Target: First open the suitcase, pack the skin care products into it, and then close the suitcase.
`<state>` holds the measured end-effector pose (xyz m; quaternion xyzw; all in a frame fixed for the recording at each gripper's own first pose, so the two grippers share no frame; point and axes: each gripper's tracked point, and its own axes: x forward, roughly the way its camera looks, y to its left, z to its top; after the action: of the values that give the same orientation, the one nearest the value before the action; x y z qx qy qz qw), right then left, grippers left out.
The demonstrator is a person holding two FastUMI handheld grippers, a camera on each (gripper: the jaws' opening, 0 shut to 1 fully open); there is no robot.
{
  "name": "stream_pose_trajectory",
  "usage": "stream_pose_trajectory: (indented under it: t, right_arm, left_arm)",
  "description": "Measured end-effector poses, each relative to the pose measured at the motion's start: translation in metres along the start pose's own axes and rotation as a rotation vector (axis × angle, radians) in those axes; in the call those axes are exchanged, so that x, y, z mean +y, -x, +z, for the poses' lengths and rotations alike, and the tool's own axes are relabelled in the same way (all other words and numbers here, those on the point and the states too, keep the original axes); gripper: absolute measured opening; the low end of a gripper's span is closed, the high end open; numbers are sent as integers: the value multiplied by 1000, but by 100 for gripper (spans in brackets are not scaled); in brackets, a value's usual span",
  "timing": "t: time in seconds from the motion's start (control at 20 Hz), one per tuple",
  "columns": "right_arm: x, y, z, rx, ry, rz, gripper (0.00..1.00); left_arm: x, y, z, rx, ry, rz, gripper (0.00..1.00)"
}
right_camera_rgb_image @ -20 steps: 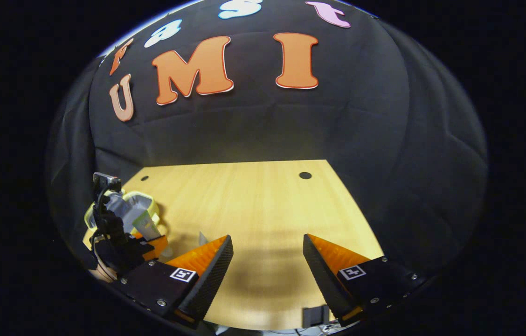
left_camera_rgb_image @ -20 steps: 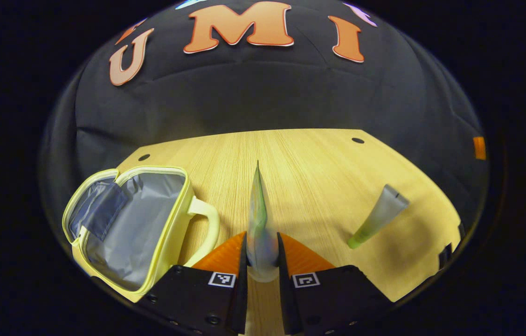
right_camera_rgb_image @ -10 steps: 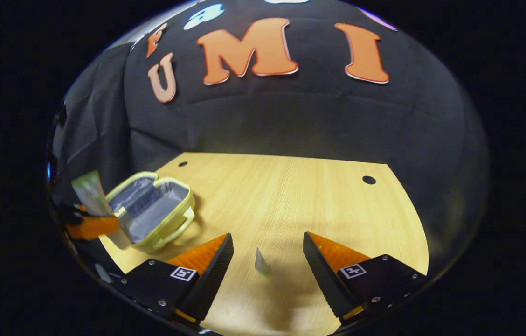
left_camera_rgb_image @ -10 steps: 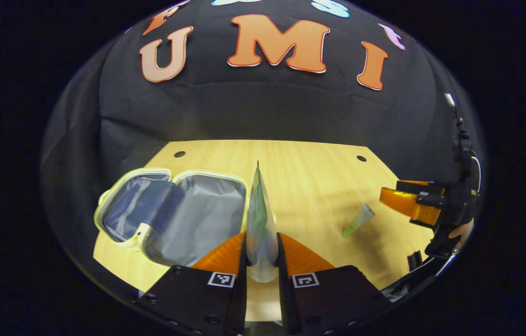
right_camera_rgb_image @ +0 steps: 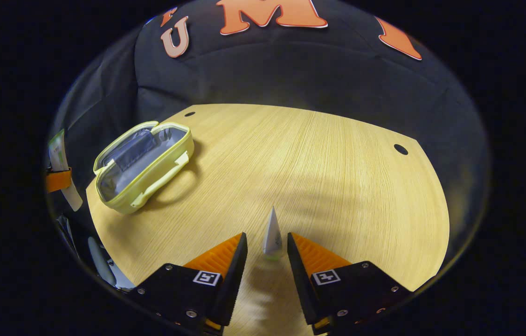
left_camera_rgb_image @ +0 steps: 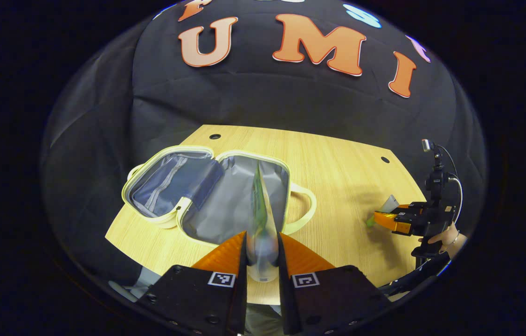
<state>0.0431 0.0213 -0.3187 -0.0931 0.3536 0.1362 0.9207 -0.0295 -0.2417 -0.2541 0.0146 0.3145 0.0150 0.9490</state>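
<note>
the left gripper (left_camera_rgb_image: 261, 247) has its two fingers pressed tight on a flat tube of skin care product (left_camera_rgb_image: 260, 219), seen edge-on and standing up between them, cap end down by the finger roots. in the left gripper view this held tube is lifted above the tabletop (left_camera_rgb_image: 337, 158) and lines up over the open suitcase (left_camera_rgb_image: 207, 196), a small pale yellow zip case with a grey lining; whether the tube's tip is inside the case or above it cannot be told. the suitcase lies spread open near the tabletop's left edge, its lid half folded out toward the far left corner and its carry handle (left_camera_rgb_image: 305, 210) pointing toward the middle of the tabletop. the right gripper (right_camera_rgb_image: 266, 247) sits low over the tabletop near its near edge, jaws narrowed but not closed, with a second tube (right_camera_rgb_image: 272, 231) between the fingers; a thin gap shows on each side, so the fingers are around it rather than pressing on it. in the left gripper view that right gripper (left_camera_rgb_image: 386, 219) appears at the tabletop's right edge, with a hand (left_camera_rgb_image: 447, 238) behind it. in the right gripper view the suitcase (right_camera_rgb_image: 144, 161) lies well apart from the second tube, by the far left corner.
</note>
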Motion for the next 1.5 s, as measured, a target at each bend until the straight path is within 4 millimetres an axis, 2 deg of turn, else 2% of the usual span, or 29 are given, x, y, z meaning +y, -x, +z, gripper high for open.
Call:
stream_pose_trajectory:
  t: [0.05,0.15,0.25,0.3,0.4,0.65,0.75,0.9,1.05,1.15,1.3,1.5]
  right_arm:
    - [-1,-3,-4,18,2,-7,55]
    - [-6,-6,-8,41,-3,-18,36]
    - [-5,-6,-8,52,-7,-17,28]
    - [-6,-5,-9,62,-9,-27,31]
    - [-3,3,-6,81,-37,-22,31]
    - [21,50,27,49,-136,48,31]
    - [35,65,39,26,-161,69,30]
    - [56,84,48,5,-220,76,31]
    - [70,92,51,-8,-274,47,30]
    - [80,96,49,-11,-313,19,30]
    - [93,99,46,-5,-363,-28,30]
    - [107,105,37,3,-416,-83,30]
  left_arm:
    - [3,0,-3,5,1,3,30]
    - [5,-2,-6,18,3,0,30]
    - [6,-2,-6,28,-1,-6,30]
    - [6,-1,-5,36,-7,-7,30]
    - [6,0,-1,54,-17,-22,30]
    - [14,-3,30,131,-124,-99,30]
    - [24,-18,45,172,-194,-133,30]
    - [43,-52,66,234,-271,-161,30]
    - [49,-80,77,313,-329,-212,30]
    - [50,-100,74,381,-366,-241,30]
    - [41,-125,60,498,-395,-278,30]
    - [35,-141,43,615,-403,-283,30]
